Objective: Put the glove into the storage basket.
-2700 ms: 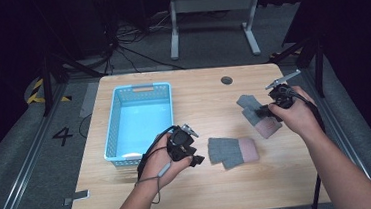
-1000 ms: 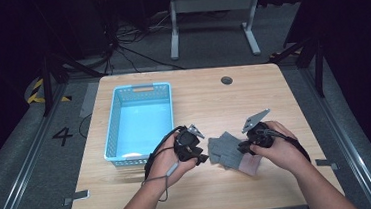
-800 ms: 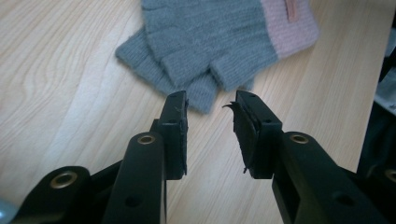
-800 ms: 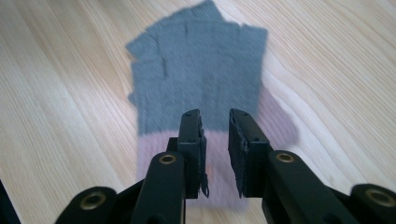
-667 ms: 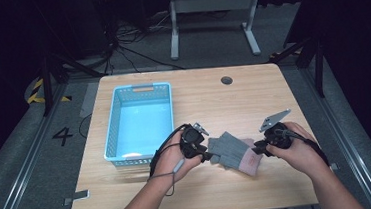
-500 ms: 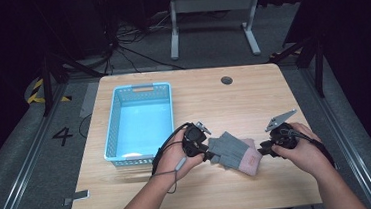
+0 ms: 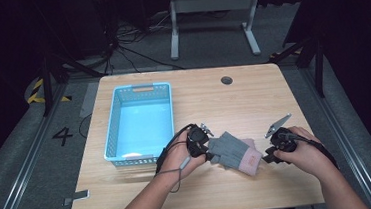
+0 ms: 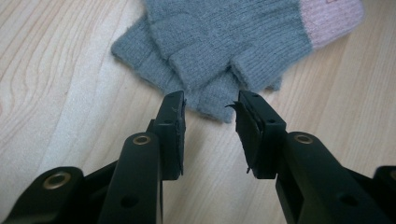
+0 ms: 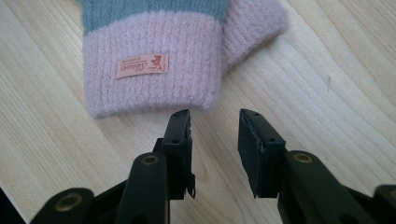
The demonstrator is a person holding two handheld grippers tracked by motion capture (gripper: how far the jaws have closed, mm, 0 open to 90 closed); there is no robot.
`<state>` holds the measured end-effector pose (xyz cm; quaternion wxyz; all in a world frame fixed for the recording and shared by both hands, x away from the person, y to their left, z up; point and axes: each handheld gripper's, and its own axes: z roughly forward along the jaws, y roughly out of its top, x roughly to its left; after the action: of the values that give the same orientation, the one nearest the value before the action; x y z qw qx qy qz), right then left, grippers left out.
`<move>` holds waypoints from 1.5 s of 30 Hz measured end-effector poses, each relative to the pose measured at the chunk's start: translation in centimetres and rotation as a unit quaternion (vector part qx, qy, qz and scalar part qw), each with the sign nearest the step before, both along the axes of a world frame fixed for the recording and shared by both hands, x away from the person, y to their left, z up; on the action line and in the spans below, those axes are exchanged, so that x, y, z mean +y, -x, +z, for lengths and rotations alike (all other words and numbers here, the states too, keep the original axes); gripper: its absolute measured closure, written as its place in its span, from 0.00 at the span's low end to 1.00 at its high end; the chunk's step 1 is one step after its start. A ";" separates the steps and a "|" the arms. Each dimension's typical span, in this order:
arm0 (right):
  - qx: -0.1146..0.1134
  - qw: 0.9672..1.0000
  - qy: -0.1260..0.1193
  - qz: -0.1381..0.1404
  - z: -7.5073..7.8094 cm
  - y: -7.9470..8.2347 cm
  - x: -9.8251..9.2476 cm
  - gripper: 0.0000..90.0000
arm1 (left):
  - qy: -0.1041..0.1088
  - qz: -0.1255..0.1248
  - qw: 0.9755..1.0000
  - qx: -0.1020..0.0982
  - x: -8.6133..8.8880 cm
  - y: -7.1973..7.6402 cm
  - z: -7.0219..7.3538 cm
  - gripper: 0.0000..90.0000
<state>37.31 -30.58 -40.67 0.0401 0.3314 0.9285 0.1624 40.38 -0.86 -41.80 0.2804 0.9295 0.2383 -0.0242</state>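
The right gripper [image 7: 270, 154] has set the second glove on the first and its jaws have just been opening, empty, at the pink cuffs, while the left gripper [image 7: 208, 150] waits half open at the stacked gloves' [image 7: 235, 152] fingertips, so the pair looks ready to lift toward the basket [image 7: 139, 120].

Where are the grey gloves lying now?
In the high view the grey gloves lie stacked on the table, near its front edge, right of the blue basket, between the left gripper and right gripper.
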 end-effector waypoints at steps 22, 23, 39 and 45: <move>0.006 1.000 0.002 0.018 -1.1 -0.3 0.9 0.77 | -0.012 0.000 1.000 0.010 -1.6 -1.1 -2.2 0.75; 0.006 1.000 0.002 0.018 -1.1 -0.3 0.9 0.77 | -0.013 -0.001 1.000 0.011 -1.6 -1.1 -2.2 0.75; 0.004 1.000 -0.009 0.012 -0.8 -0.2 1.4 0.85 | -0.032 0.008 0.999 -0.030 -2.4 -0.5 -1.2 0.98; 0.007 1.000 -0.024 -0.010 -0.1 0.0 1.1 0.94 | -0.021 0.000 0.999 -0.038 -2.3 0.2 -0.2 0.99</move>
<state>37.30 -29.50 -40.75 0.0274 0.3423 0.9214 0.1816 40.18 -3.11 -41.98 0.2695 0.9355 0.2279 0.0158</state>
